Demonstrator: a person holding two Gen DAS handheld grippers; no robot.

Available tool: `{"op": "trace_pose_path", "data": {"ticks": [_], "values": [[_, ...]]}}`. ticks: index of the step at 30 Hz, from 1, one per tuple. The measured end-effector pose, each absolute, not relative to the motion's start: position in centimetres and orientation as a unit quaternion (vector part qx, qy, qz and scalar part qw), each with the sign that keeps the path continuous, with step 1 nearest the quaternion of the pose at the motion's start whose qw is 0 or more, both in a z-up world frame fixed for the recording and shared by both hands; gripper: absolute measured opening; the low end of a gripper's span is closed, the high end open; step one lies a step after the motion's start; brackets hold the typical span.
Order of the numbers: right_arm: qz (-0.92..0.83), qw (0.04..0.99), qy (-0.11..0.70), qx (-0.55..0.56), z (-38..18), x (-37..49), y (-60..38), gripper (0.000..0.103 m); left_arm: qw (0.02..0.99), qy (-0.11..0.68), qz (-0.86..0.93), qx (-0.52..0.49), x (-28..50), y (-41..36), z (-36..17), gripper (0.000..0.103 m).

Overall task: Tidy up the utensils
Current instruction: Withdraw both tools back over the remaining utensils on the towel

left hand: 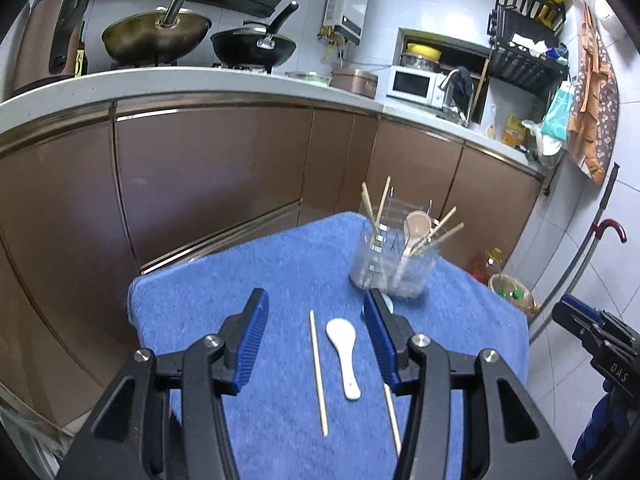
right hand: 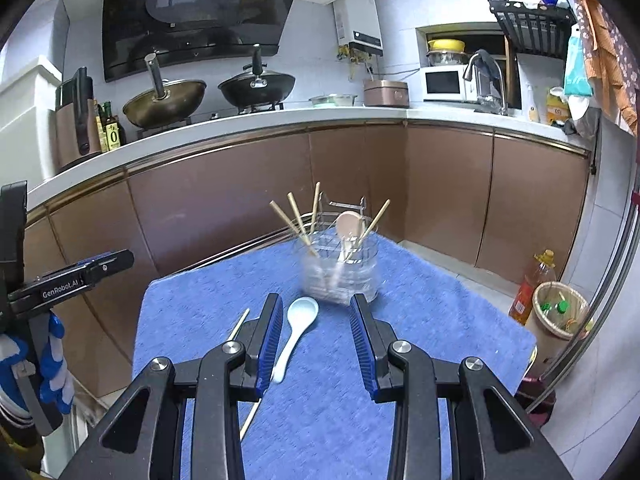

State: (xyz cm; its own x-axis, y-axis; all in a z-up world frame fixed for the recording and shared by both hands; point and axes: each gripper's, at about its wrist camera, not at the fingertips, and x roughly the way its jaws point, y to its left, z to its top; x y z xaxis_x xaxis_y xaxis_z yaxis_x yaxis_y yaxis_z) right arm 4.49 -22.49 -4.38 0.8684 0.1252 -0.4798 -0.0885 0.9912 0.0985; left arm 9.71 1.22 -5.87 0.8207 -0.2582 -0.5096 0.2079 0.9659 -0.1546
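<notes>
Holder (left hand: 394,258) at far end of blue towel (left hand: 240,288) already has several chopsticks plus brown spoon. You still have white spoon (left hand: 343,356) and two chopsticks (left hand: 318,372) flat on towel. Left gripper (left hand: 316,340) and right gripper (right hand: 316,344) both released, empty, above towel.

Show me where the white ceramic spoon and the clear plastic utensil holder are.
white ceramic spoon (left hand: 342,356): left wrist view, on its handle.
clear plastic utensil holder (left hand: 370,268): left wrist view, on its front wall.
</notes>
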Motion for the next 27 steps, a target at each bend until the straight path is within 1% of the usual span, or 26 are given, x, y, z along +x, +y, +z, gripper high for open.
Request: {"op": "trace_pose_path", "data": {"ticks": [7, 11, 19, 27], "values": [[0.062, 0.955, 0.286, 0.040, -6.0, 4.3, -20.6, 0.032, 0.947, 0.296, -0.118, -0.048, 8.4, 2.7, -6.8, 0.047], [0.076, 0.948, 0.302, 0.064, -6.7, 4.2, -20.1, 0.032, 0.941, 0.312, -0.119, -0.057, 8.2, 4.1, -7.6, 0.047], [0.083, 0.940, 0.319, 0.086, -6.8, 4.2, -19.8, 0.032, 0.937, 0.320, -0.118, -0.076, 7.4, 7.1, -8.6, 0.047], [0.104, 0.910, 0.387, 0.108, -10.2, 6.7, -19.1, 0.032, 0.913, 0.378, -0.135, -0.074, 9.1, 6.8, -11.8, 0.047]]}}
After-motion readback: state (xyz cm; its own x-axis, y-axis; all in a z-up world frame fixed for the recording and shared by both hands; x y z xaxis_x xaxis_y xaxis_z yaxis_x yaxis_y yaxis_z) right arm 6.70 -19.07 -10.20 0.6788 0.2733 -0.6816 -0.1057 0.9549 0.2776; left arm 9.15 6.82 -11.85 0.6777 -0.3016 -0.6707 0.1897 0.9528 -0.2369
